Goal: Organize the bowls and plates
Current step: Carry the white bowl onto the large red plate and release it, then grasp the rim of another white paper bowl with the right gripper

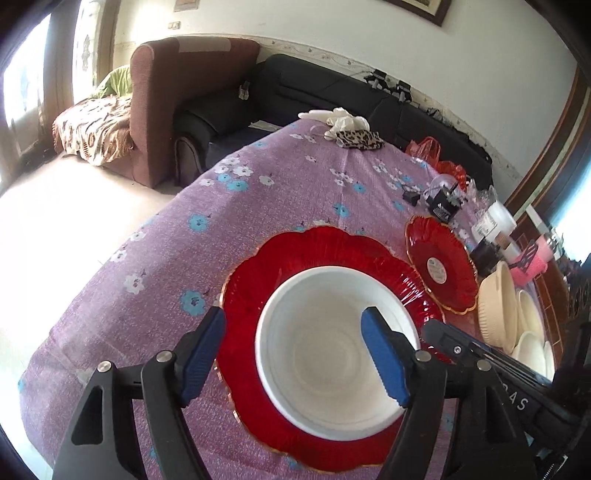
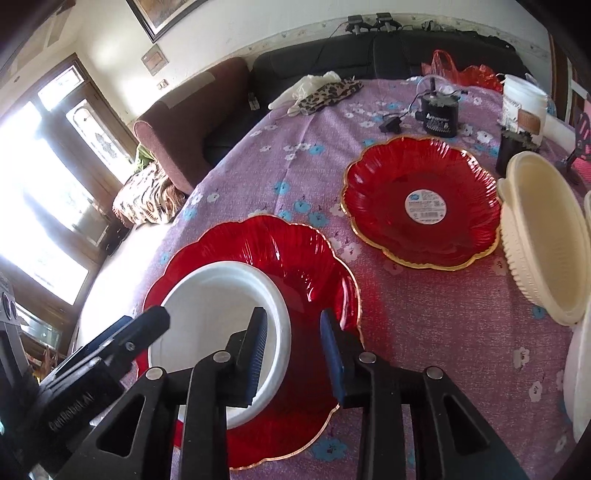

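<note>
Now both grippers hang open: white bowl (image 1: 334, 356) under the left gripper (image 1: 295, 358), left of the right gripper (image 2: 293, 360).

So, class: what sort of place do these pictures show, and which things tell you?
Probably a living room in a home: a black sofa and brown armchair stand behind a table under a floral cloth, with a framed picture on the wall.

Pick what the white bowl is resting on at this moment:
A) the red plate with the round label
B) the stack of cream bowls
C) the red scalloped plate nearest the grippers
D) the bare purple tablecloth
C: the white bowl sits inside the nearest red scalloped plate, whose red rim shows all around it; the labelled red plate lies empty.
</note>
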`<act>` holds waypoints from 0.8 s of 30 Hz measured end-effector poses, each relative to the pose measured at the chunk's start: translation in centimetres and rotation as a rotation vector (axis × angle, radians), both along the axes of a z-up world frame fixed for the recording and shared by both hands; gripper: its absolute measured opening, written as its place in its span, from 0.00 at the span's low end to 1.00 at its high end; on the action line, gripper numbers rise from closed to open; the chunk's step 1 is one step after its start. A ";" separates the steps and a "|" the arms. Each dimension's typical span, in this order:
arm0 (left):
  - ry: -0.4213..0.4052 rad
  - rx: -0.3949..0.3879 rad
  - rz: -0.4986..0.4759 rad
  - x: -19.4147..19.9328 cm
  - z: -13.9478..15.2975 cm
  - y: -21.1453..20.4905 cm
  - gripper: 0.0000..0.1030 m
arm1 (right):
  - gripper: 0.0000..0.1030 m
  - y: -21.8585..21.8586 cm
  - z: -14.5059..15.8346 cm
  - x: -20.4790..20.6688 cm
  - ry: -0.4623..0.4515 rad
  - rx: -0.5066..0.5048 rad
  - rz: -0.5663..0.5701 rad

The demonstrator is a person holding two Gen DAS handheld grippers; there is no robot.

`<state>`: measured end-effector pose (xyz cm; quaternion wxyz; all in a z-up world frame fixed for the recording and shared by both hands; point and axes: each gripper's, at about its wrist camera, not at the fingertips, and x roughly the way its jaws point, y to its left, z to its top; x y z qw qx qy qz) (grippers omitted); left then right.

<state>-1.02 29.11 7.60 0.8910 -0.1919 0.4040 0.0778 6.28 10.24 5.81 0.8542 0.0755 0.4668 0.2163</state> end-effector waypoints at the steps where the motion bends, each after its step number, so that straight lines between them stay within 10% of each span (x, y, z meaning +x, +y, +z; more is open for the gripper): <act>1: -0.012 -0.006 0.005 -0.5 0.4 0.1 0.73 | 0.42 -0.4 0.4 -0.5 -0.011 0.009 -0.004; 7: -0.076 -0.019 0.020 -3.2 2.5 -0.1 0.74 | 0.56 -4.6 3.6 -4.1 -0.127 0.024 -0.051; 12: -0.095 -0.022 -0.002 -4.5 3.6 -1.4 0.75 | 0.87 -11.2 6.7 -7.5 -0.294 -0.031 -0.165; 24: -0.055 0.000 -0.227 -3.1 3.3 -11.1 0.76 | 0.88 -26.6 5.2 -8.5 -0.182 0.011 -0.420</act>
